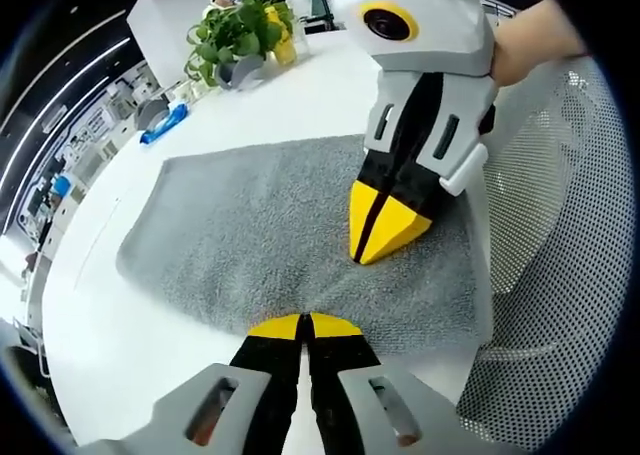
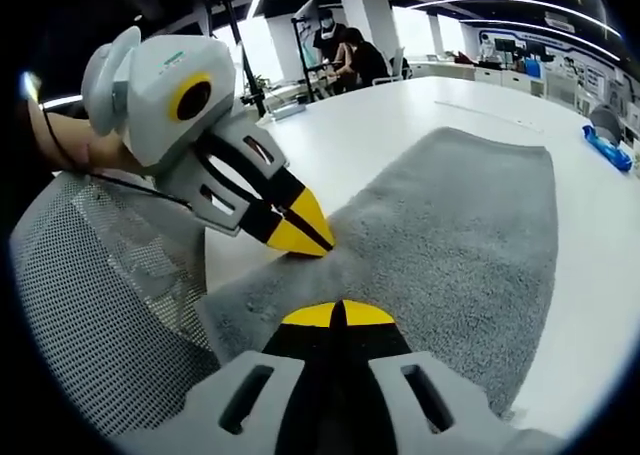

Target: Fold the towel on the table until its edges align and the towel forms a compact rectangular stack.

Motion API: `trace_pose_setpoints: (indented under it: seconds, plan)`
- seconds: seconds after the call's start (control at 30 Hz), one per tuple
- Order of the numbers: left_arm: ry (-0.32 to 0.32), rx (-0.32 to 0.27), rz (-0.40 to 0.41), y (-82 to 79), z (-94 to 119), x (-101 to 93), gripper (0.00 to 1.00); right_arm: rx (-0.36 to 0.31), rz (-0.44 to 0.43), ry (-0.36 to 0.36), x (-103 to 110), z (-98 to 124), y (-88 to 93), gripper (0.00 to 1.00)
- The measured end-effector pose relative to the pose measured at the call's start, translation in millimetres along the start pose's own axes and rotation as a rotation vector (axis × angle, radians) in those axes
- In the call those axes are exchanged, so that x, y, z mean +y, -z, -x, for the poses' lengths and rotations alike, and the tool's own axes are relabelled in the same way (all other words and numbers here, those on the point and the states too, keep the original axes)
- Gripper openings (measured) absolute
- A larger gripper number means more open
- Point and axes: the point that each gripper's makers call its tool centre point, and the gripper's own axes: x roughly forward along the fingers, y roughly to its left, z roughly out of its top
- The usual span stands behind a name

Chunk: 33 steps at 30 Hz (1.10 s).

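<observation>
Left gripper view: one grey towel [image 1: 270, 235] lying flat across the centre of the white table [image 1: 100, 315]; left gripper [image 1: 303, 325] rising from the bottom, jaws pressed together at the towel's near edge; right gripper [image 1: 380, 237] reaching in from the upper right, jaws pinching towel. One potted plant [image 1: 232, 30] and one blue object [image 1: 163, 123] sitting upper left. Right gripper view: right gripper [image 2: 336, 315] at bottom centre, jaws closed on grey cloth; left gripper [image 2: 300, 233] entering from the left, tips together at the towel edge. One mesh chair [image 2: 100, 315] filling the lower left. No readable writing.
</observation>
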Motion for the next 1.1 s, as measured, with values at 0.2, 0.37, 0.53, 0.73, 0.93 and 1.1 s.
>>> trace_pose_setpoints:
  seconds: [0.2,0.37,0.53,0.73,0.93,1.1]
  plan:
    - [-0.014,0.008,0.000,2.2,1,3.4,0.02,-0.006,0.003,-0.011,5,-3,-1.2,0.00]
    - [-0.023,0.013,0.002,3.6,1,5.8,0.02,-0.008,0.016,-0.014,8,-6,-2.6,0.00]
    - [-0.024,0.014,0.001,3.4,1,6.1,0.02,0.000,0.060,-0.003,8,-6,-2.7,0.00]
    - [-0.025,0.015,0.001,3.6,1,6.1,0.02,-0.005,0.047,-0.002,9,-6,-2.7,0.00]
    - [-0.034,0.021,-0.012,4.4,1,7.4,0.02,0.002,0.099,0.012,11,-8,-3.3,0.00]
    - [-0.049,0.028,-0.007,7.5,2,11.6,0.02,-0.008,0.087,0.001,13,-12,-5.6,0.00]
